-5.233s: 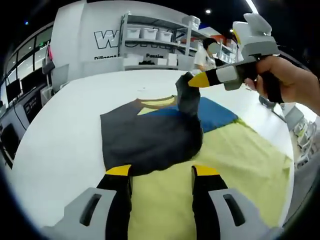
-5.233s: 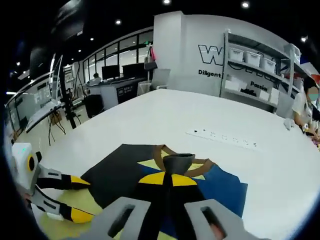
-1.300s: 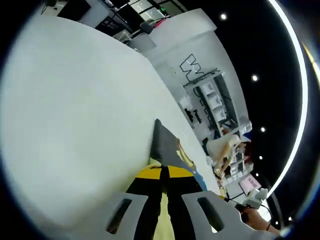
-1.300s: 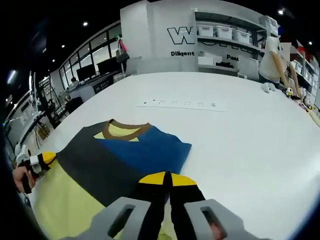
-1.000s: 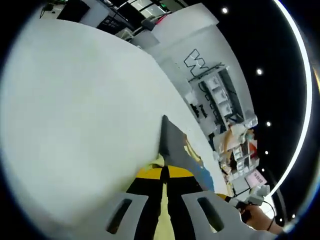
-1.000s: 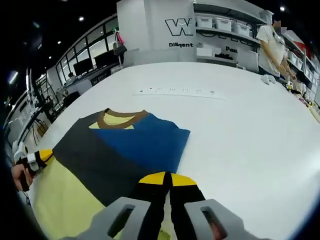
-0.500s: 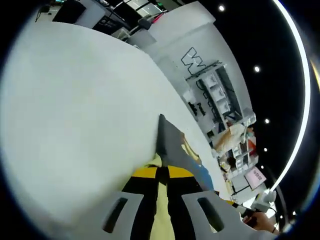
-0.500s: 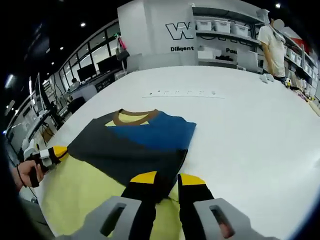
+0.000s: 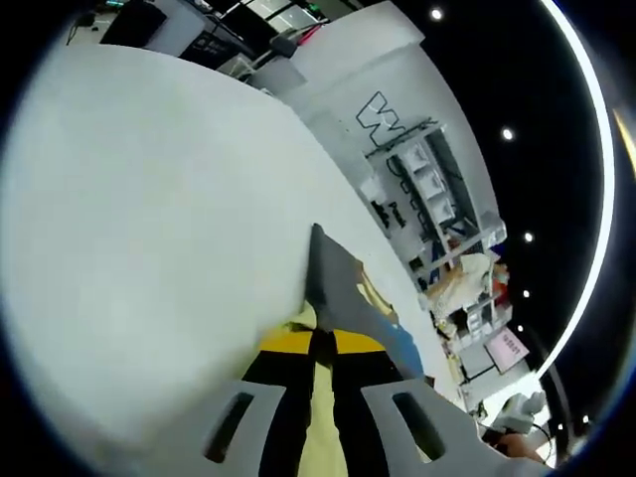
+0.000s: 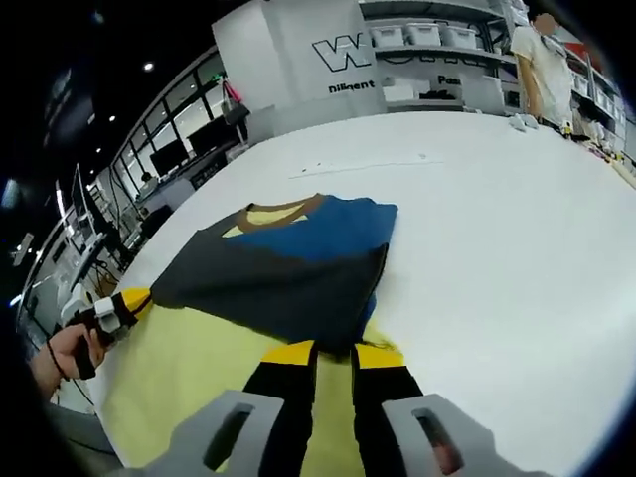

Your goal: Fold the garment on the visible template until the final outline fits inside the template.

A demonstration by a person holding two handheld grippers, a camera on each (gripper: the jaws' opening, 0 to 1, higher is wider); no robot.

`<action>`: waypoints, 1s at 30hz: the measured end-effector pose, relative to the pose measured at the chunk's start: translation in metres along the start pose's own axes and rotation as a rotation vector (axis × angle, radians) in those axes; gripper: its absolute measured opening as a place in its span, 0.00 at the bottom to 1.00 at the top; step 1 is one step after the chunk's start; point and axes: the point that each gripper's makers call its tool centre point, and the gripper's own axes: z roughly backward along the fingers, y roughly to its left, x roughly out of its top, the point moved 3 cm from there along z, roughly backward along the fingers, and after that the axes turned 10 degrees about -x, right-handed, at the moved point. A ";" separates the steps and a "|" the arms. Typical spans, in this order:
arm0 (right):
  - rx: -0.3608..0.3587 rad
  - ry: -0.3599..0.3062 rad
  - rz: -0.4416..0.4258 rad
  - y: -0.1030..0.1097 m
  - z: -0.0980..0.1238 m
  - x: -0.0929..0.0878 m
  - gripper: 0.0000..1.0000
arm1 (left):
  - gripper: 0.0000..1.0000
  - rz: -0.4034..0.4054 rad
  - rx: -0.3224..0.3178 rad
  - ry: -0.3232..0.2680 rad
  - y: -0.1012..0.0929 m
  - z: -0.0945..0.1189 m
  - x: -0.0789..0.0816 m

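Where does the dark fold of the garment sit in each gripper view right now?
Left gripper view: the dark fold rises as a narrow wedge just above that gripper's tips, centre.
Right gripper view: the dark fold spreads across the centre-left, above the tips.
Shared landmark: the brown collar, at in the left gripper view.

Both grippers [image 10: 331,356] have black jaws, yellow tips and grey bodies.

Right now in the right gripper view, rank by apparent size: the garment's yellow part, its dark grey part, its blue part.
1. yellow part
2. dark grey part
3. blue part
Yellow lies nearest the camera, so its lead is unsure.
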 end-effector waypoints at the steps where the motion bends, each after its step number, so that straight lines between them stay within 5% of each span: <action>1: 0.000 0.001 -0.002 0.000 -0.001 0.000 0.04 | 0.00 -0.001 -0.001 0.002 0.000 0.000 0.000; 11: 0.029 0.027 -0.059 -0.004 0.012 -0.002 0.00 | 0.00 -0.014 0.012 0.010 0.002 0.002 0.000; 15: -0.006 0.061 0.067 -0.009 0.013 -0.011 0.00 | 0.00 -0.137 0.054 0.049 0.005 0.006 0.003; 18: 0.003 0.077 0.029 -0.006 0.013 -0.015 0.00 | 0.00 -0.160 0.075 0.068 0.007 0.008 0.001; 28: 0.004 0.004 0.094 -0.008 0.035 -0.001 0.13 | 0.00 -0.282 0.035 0.145 -0.012 0.023 -0.001; 30: 0.065 -0.084 0.029 0.000 0.039 0.009 0.19 | 0.00 -0.305 0.015 0.170 -0.018 0.026 -0.002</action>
